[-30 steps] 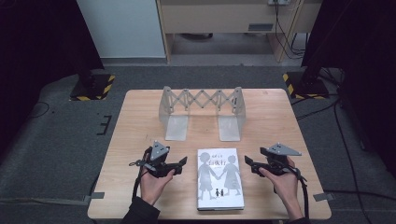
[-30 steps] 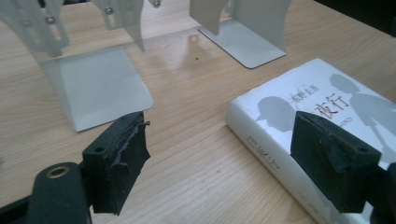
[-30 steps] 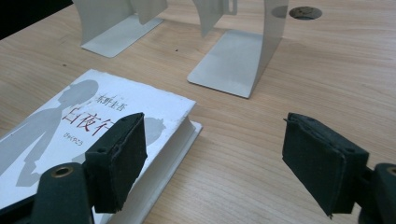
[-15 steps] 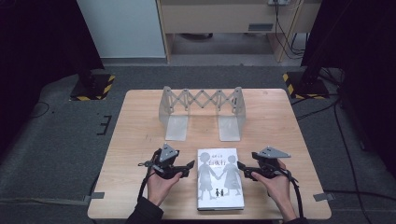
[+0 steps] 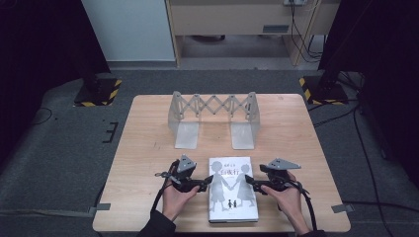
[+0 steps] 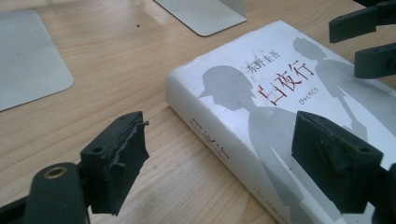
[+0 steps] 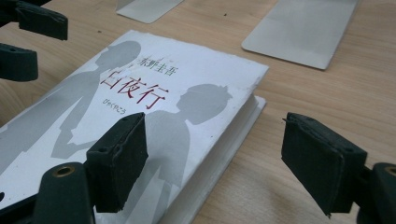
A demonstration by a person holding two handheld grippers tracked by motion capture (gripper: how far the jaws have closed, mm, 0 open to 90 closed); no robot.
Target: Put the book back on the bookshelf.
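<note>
Up close, each spread gripper (image 6: 219, 154) (image 7: 212, 163) straddles one edge of the book (image 5: 232, 190)

White book (image 5: 232, 189) with grey silhouettes, red title; pale wooden table (image 5: 148, 148); silver-grey rack (image 5: 212, 118).

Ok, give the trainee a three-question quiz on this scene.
1. True or false: the book lies flat on the table with its cover up.
2. Which side of the book does the left gripper approach? A spine, B page edge.
3. Fill in: behind the book stands an expandable metal ____.

Key: 1 true. 2 A; the right gripper is at the page edge, both open. 3 bookend.
</note>
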